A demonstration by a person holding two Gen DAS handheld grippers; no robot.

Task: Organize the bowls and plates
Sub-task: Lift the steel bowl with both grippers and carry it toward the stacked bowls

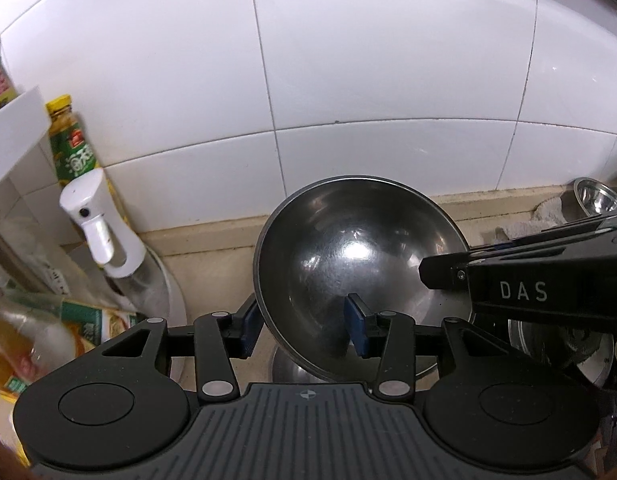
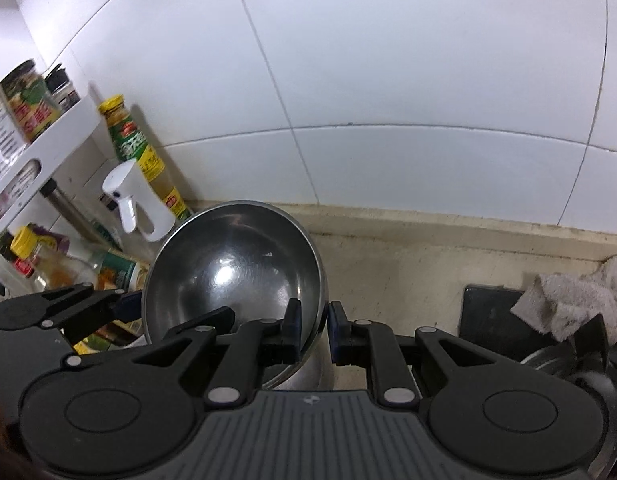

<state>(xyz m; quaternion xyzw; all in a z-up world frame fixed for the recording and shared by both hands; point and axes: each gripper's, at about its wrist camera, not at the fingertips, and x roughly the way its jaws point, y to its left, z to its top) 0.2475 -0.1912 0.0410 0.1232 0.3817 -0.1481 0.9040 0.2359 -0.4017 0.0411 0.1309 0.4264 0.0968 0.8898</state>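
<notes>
Gripping a steel bowl (image 2: 232,272) by its right rim, the right gripper (image 2: 313,330) has its blue pads clenched on the thin wall, bowl tilted and lifted above the beige counter (image 2: 428,256). Left gripper (image 1: 304,330) straddles the left rim; jaws released, pads apart from the metal. Another steel vessel (image 1: 288,368) sits directly beneath. White spray bottle (image 2: 128,200) and sauce bottle (image 2: 144,152) stand far left by the tiled wall (image 2: 388,80). Grey cloth (image 2: 580,300) lies right.

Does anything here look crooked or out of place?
Yes: the steel bowl is tipped steeply on edge, not sitting flat. The right claw pinches its rim, while the left claw straddles the opposite rim. A crumpled grey cloth also lies on the counter.
</notes>
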